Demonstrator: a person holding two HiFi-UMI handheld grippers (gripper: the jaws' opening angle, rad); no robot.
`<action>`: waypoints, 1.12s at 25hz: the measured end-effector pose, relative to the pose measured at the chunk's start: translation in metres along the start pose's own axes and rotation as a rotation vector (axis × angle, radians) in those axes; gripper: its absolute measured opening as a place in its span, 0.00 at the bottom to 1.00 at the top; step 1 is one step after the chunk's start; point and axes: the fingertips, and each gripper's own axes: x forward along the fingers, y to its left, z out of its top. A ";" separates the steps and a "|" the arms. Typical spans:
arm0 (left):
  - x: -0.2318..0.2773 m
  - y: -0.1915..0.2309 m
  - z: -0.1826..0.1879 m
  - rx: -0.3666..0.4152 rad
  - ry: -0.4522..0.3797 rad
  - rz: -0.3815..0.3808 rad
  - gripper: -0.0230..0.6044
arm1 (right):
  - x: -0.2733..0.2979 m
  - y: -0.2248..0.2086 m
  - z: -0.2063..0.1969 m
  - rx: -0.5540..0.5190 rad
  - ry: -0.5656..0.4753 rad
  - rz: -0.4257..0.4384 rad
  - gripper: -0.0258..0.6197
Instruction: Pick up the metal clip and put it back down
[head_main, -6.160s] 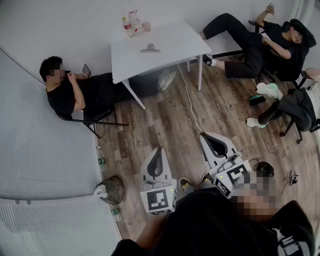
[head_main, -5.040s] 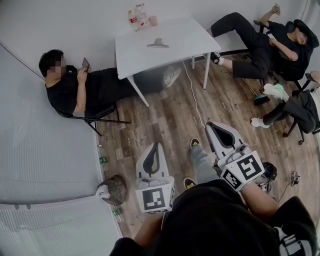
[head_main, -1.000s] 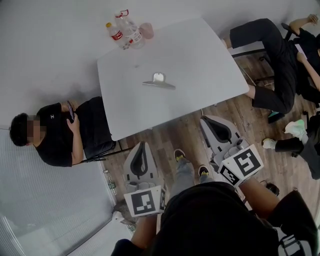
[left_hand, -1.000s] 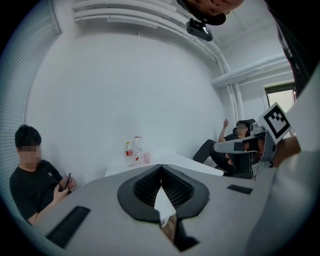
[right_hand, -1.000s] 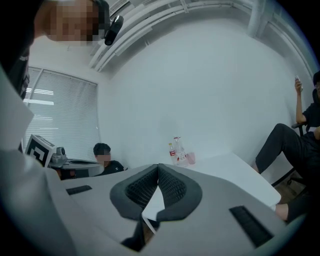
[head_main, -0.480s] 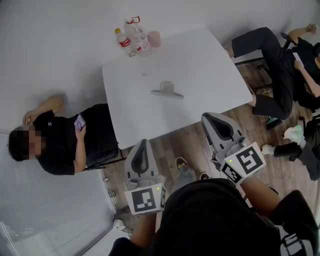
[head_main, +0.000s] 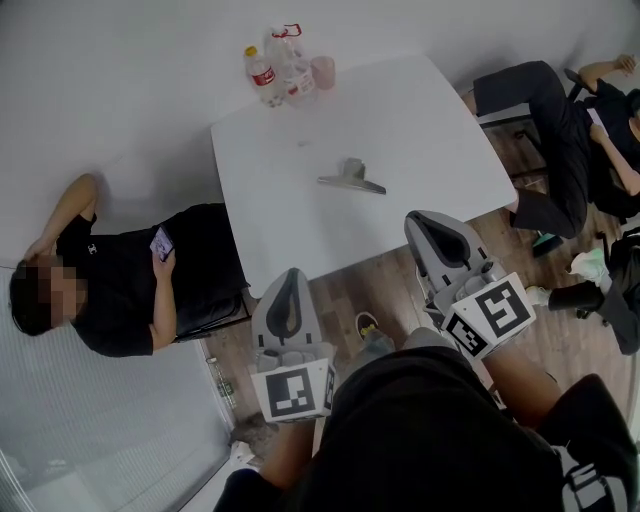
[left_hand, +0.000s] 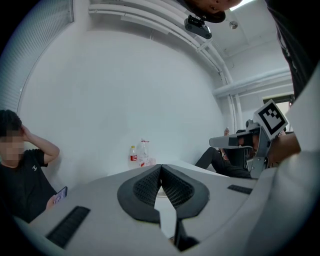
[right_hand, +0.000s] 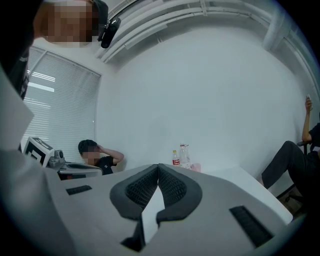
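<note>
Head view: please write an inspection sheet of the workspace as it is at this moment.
Surface: white table, square top.
Job's things: metal clip lies near the table's middle, untouched.
Clutter: bottles and pink cup at the far edge.
Grippers: left gripper and right gripper both shut, empty, short of the clip.
Cables: nothing seen.
Surroundings: seated person with phone at left; another seated person at right; wood floor.

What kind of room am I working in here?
Probably a plain office or meeting room: a white table with a clip and bottles, a wood-look floor, window blinds, and a seated person on a phone.
</note>
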 end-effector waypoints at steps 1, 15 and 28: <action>0.000 0.003 -0.001 0.001 -0.001 -0.006 0.07 | 0.001 0.002 0.000 -0.006 0.004 -0.006 0.07; 0.008 0.012 -0.014 0.003 0.012 -0.038 0.07 | 0.013 -0.020 0.029 -0.143 0.026 0.004 0.07; 0.030 -0.003 -0.012 0.027 0.015 -0.063 0.07 | 0.015 -0.037 0.023 -0.144 0.018 0.002 0.07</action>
